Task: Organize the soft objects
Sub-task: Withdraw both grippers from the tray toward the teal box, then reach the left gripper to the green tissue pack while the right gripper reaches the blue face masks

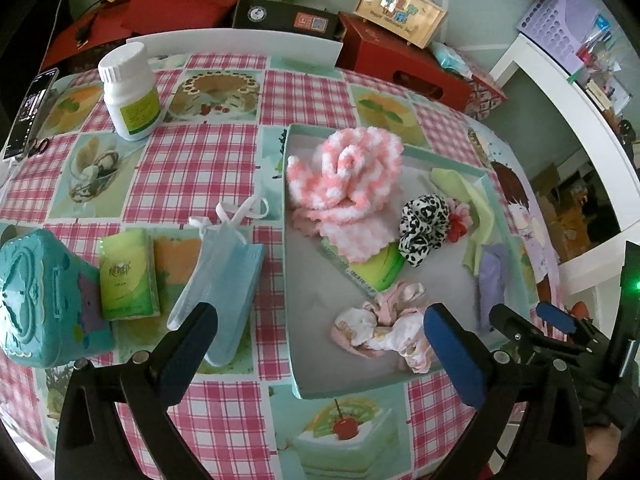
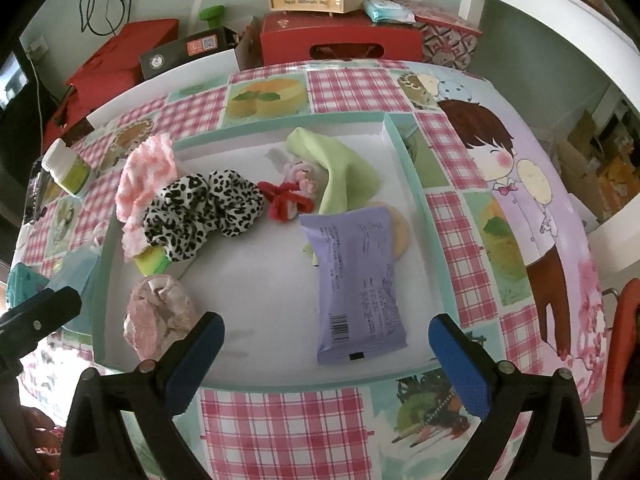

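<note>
We are putting soft things into the shallow tray (image 1: 291,280) on the desk (image 1: 192,168). Lots of soft things already lie inside it: the fluffy pink and white knit (image 1: 352,176), the spotty black and white scrunchie (image 1: 425,222), the pale pink scrunchie (image 1: 384,330), the green cloth (image 2: 340,168) and the purple packet (image 2: 358,276).

Two soft things are not in yet, we think. The blue face mask (image 1: 224,280) lies on the desk just beside the tray's left wall. The green tissue pack (image 1: 128,276) stands next to it, close to the teal box (image 1: 40,300).

Our left gripper (image 1: 320,332) hangs over the near left part of the tray. Its jaws are spread wide and hold nothing. One finger sits above the mask's near end, the other near the pale pink scrunchie. Our right gripper (image 2: 326,344) hangs over the near edge of the tray with its jaws spread wide too, and empty.

So we guess the step now is fetching the mask. Next, the left gripper should slide left and go down over the mask. Then it should pinch the middle, because the mask is floppy and its loops could catch on the tray wall.
</note>
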Tool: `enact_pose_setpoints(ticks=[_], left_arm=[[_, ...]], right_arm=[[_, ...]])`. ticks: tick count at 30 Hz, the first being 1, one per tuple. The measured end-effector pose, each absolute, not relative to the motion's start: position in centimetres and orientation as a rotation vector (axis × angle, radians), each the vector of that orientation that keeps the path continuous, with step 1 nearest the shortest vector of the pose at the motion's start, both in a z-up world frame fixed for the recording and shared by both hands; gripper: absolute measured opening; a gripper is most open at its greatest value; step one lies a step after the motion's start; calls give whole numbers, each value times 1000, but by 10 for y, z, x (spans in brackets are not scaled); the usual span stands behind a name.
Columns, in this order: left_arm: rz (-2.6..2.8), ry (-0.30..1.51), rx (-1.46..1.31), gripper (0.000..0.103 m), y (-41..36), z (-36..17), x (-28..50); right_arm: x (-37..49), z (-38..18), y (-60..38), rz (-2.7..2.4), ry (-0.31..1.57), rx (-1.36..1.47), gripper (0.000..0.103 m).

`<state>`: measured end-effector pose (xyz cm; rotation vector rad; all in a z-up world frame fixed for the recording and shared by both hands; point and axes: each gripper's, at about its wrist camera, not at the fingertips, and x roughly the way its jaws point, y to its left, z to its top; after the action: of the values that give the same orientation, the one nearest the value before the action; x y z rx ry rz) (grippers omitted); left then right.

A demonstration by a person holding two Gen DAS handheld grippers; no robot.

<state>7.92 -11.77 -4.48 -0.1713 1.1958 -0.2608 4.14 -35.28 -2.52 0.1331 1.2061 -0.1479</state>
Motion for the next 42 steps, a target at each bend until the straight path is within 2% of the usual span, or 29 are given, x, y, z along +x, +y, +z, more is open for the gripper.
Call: enact_pose_setpoints(ticks=[14, 32, 42], left_arm=[[-237, 1194, -129, 103, -82, -20, 89], [-113, 1197, -163, 102, 24, 28, 122], [-119, 1303, -191, 102, 55, 15, 139]], right_arm=[[49, -8, -332, -121, 1183, 116, 103], [74, 15, -288, -51, 1149, 49, 103], [93, 29, -234, 73, 1123, -3, 103]])
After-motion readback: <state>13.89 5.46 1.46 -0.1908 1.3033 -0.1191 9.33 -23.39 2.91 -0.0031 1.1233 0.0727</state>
